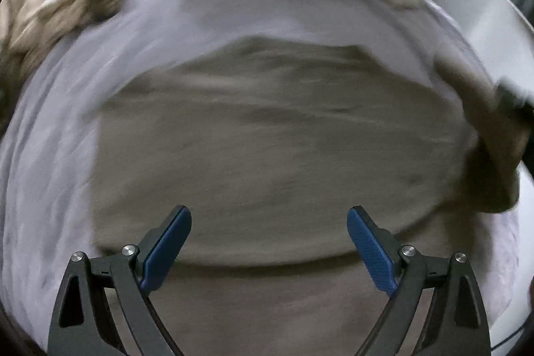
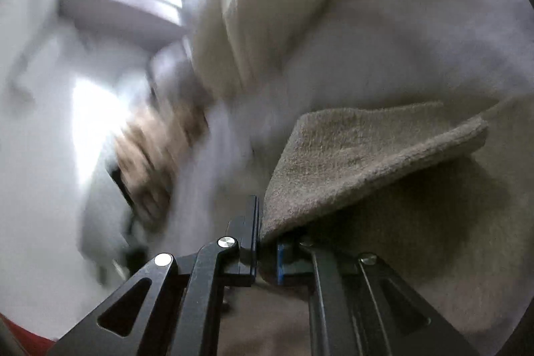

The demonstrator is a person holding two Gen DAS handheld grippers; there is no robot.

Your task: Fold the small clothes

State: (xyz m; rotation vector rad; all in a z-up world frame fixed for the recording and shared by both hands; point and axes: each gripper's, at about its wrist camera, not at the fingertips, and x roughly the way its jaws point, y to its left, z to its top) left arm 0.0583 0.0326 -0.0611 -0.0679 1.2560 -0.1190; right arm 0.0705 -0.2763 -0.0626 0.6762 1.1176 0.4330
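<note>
The fold is half made: the right gripper (image 2: 267, 242) clenches the beige towel (image 2: 350, 155) corner, lifted above the bed sheet (image 2: 417, 49); the left gripper (image 1: 269, 232) hangs released over it.

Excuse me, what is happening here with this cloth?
A person is folding a beige towel that lies on a white sheet. The right gripper is shut on a corner of the towel and holds it lifted off the rest of the cloth. The left gripper is open above the flat part and holds nothing.
</note>
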